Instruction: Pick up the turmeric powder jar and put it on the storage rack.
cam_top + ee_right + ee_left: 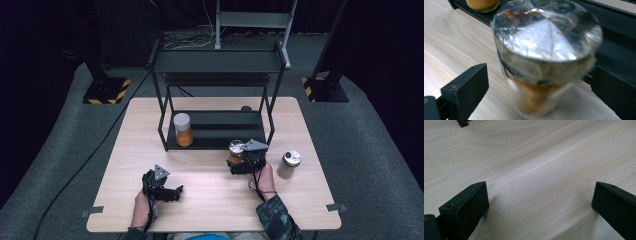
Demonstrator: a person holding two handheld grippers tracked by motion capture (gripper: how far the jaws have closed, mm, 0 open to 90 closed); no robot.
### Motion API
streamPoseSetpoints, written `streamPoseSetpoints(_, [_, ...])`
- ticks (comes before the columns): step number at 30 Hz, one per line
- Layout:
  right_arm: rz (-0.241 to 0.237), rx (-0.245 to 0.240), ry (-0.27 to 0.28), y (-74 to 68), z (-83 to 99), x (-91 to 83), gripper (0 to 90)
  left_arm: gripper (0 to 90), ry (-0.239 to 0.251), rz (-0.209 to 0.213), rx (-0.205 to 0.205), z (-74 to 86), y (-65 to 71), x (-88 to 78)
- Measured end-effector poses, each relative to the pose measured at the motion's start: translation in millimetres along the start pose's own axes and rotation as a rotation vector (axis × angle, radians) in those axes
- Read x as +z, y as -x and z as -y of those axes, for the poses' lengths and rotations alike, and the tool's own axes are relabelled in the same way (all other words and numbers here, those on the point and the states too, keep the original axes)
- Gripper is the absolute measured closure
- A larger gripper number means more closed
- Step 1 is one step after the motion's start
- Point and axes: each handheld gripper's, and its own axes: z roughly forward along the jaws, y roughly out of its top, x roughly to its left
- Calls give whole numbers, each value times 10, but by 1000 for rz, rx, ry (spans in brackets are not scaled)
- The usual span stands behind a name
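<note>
Jars are the work here, and going from the left: your left gripper rests low over bare table with its jaws spread wide and nothing between them; keep it parked there, clear of the other hand. Next comes the black shelf at the back of the table, with a white-lidded jar of orange powder already standing on its lower tier. Just in front of that tier sits the jar with the shiny lid; your right gripper has its jaws open on either side of it, not yet touching as far as I can judge (the gap looks wider on the left jaw's side). Centre the jaws on the glass body below the lid, then close squarely, since a pinch on the lid's edge could tip it; lift straight before heading to the shelf. Farthest right stands a pale jar with a silver cap, well clear of the hand. The held-for jar is blurred in the right gripper view, so its contents read only as orange-brown, and its base is hard to make out.
</note>
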Motion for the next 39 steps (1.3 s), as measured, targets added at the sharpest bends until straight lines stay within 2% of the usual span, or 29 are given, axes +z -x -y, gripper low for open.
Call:
streamPoseSetpoints(12, [-5, -2, -8, -3, -37, 150, 6, 4, 0, 0, 0, 0, -1, 0])
streamPoseSetpoints(18, [-4, 4, 22, 15, 32, 151, 108, 4, 0, 0, 0, 0, 1, 0])
streamPoseSetpoints(25, [-3, 6, 25, 24, 59, 161, 233, 3, 0, 0, 0, 1, 0, 0])
streamPoseSetpoints(27, [-15, 14, 26, 50, 68, 164, 256, 3, 0, 0, 1, 0, 0, 0])
streamPoseSetpoints(33, [-31, 9, 25, 67, 80, 183, 302, 3, 0, 0, 0, 1, 0, 0])
streamPoseSetpoints(39, [-33, 8, 35, 69, 106, 180, 306, 3, 0, 0, 0, 1, 0, 1])
